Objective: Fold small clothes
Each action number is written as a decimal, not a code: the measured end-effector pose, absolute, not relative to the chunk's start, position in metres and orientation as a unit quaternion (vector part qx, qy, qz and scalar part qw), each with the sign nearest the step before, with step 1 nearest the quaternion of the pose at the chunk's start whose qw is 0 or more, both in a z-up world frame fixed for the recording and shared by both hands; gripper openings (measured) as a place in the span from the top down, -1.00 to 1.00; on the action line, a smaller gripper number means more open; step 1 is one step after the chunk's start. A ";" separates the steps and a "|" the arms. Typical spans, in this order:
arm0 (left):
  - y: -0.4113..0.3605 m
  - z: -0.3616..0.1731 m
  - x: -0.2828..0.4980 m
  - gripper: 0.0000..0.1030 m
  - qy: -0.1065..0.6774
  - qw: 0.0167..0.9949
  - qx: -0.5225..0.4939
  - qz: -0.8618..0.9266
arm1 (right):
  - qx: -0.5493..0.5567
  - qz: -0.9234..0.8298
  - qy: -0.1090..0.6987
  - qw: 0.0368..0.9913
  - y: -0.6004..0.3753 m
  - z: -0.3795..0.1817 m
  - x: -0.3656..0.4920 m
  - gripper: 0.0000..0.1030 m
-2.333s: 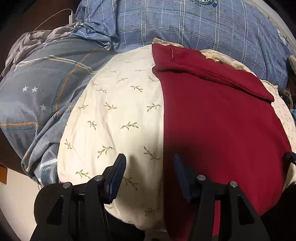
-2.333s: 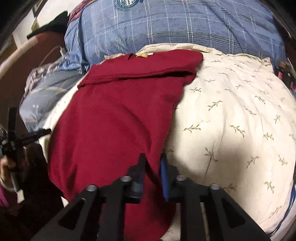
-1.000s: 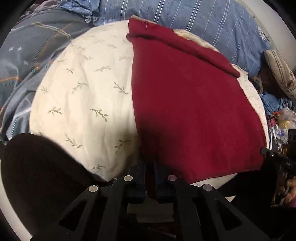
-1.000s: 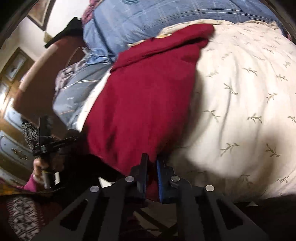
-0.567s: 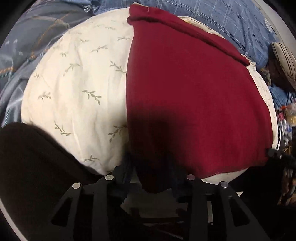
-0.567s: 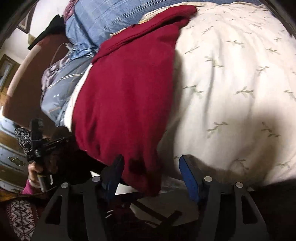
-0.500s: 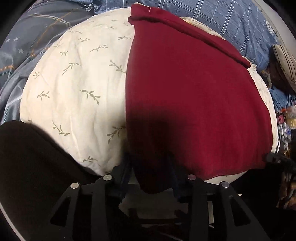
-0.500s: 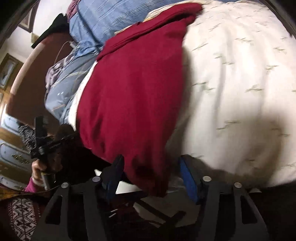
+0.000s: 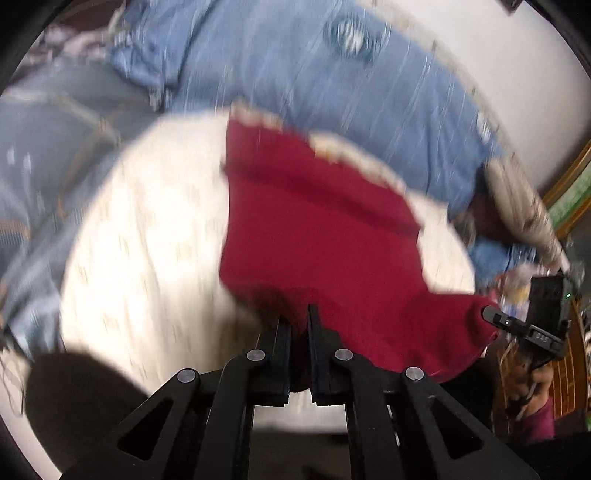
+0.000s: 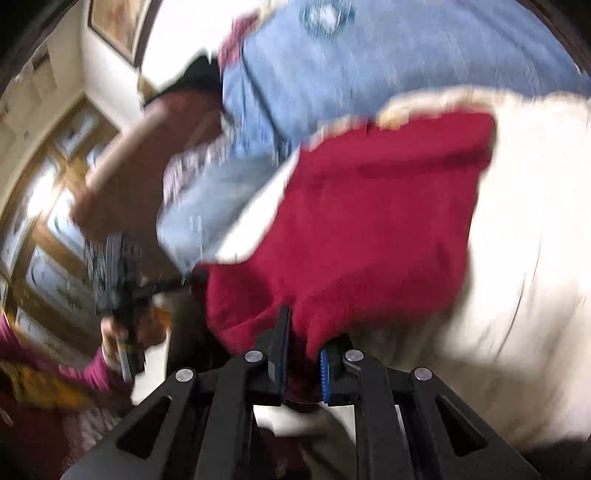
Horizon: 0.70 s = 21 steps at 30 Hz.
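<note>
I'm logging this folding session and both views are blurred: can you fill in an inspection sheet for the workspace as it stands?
Surface: cream leaf-print quilt, rounded, on a bed.
Job's things: dark red cloth garment spread on the quilt, far edge folded over, near edge raised at both corners.
Clutter: blue checked bedding behind; small items at the right edge, too blurred to name.
Grippers: left gripper shut on the garment's near edge; right gripper shut on its other near corner; both have just been closing.
Cables: nothing seen.
Surroundings: framed picture on a pale wall; wooden furniture.
</note>
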<state>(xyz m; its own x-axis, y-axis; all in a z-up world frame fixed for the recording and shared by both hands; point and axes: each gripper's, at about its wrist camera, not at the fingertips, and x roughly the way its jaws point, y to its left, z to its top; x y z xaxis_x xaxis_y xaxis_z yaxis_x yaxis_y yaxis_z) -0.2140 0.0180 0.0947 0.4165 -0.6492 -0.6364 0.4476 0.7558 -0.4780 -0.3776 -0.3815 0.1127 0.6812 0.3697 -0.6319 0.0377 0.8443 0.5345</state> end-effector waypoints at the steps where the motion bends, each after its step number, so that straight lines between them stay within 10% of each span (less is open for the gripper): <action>1: 0.019 0.104 -0.206 0.90 0.414 0.840 -0.125 -0.329 | 0.265 0.088 0.371 0.886 -0.389 0.120 -0.368 0.77; 16: -0.102 0.085 0.002 0.90 0.387 0.875 -0.096 -0.275 | 0.269 -0.046 0.350 0.896 -0.511 0.095 -0.177 0.77; 21: -0.139 0.042 0.071 0.80 0.434 0.860 -0.093 -0.251 | 0.299 -0.083 0.359 0.880 -0.547 0.053 -0.139 0.08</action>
